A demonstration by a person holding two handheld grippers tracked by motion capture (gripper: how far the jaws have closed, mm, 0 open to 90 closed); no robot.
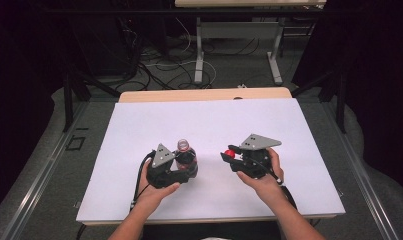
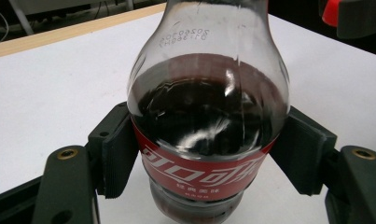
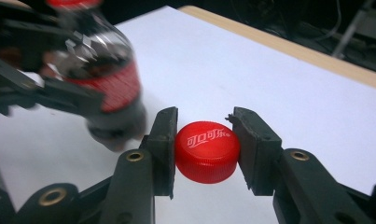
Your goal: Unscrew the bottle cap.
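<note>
White sheet [image 1: 269, 125] covers nearly the whole tabletop, with a strip of pale wood [image 1: 204, 94] left bare along the far edge; beyond it the room is dark, with loose cables on the floor [image 1: 164, 67] and the grey legs of another table [image 1: 199, 55].

On that sheet stands the cola bottle [image 1: 185, 157], upright, a little left of the middle and toward my side. My left gripper [image 1: 181, 167] is clamped on its body at the red label [image 2: 199, 170], one jaw pressed against each side. Dark drink fills it up to the shoulder, and the neck above is clear. Its mouth is cut off by the top edge in the left gripper view, and from above it is too small to make out.

My right gripper [image 1: 228, 156] is closed on the red bottle cap [image 3: 206, 150], pinched by its ribbed side between the two jaws, white lettering facing up. It is held just right of the bottle, apart from it. Whether the cap touches the sheet I cannot tell. In the right gripper view the bottle is blurred.
</note>
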